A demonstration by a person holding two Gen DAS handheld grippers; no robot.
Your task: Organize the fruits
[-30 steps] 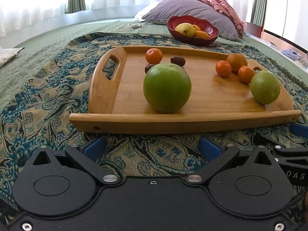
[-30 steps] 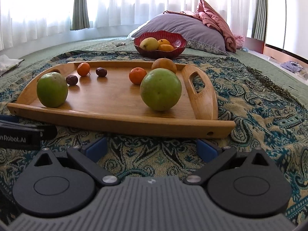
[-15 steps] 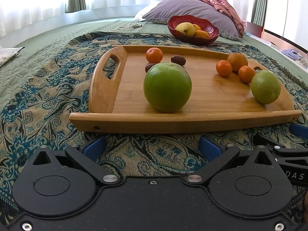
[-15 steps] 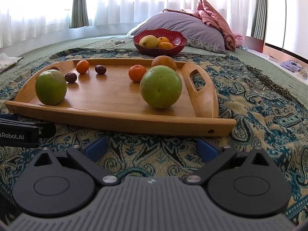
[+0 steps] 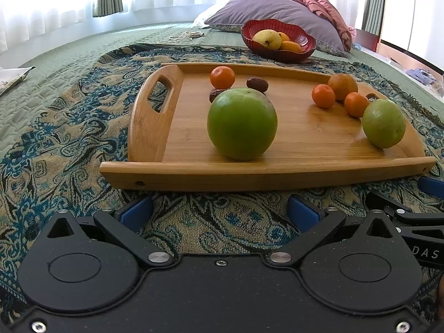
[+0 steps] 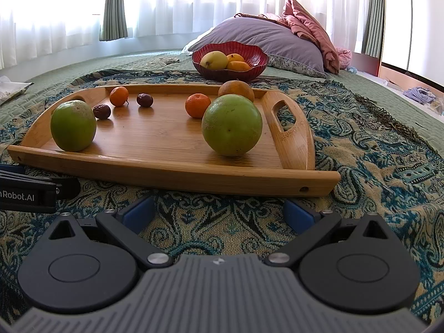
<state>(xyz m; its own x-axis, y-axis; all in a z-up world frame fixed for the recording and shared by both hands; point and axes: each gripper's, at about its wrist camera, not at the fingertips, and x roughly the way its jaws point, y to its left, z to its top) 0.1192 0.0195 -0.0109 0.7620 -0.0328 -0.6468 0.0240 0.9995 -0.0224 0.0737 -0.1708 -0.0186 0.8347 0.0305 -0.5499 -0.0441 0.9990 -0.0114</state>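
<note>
My left gripper (image 5: 219,209) is spread wide with nothing in it, and so is my right gripper (image 6: 219,208). Both sit low over the patterned blue and tan blanket (image 5: 69,144) on the bed, just short of the flat wooden tray with cut-out handles (image 5: 155,116).

The fruit is on that tray. Right ahead of my left gripper is a big round green fruit (image 5: 242,123), and a second big green fruit (image 6: 231,125) is right ahead of my right gripper. I think these are heavy and hard, and smooth, so they could roll or slip. I would hold one around its fat middle, one finger on each side, and squeeze firmly.

Past them are small orange tangerines (image 5: 323,96) and little dark brown wrinkly dates (image 5: 257,84). Those look light. The tangerines may be soft, so I would pinch gently.

Farther off is a red wavy bowl (image 6: 230,62) that already holds yellow and orange fruit.
</note>
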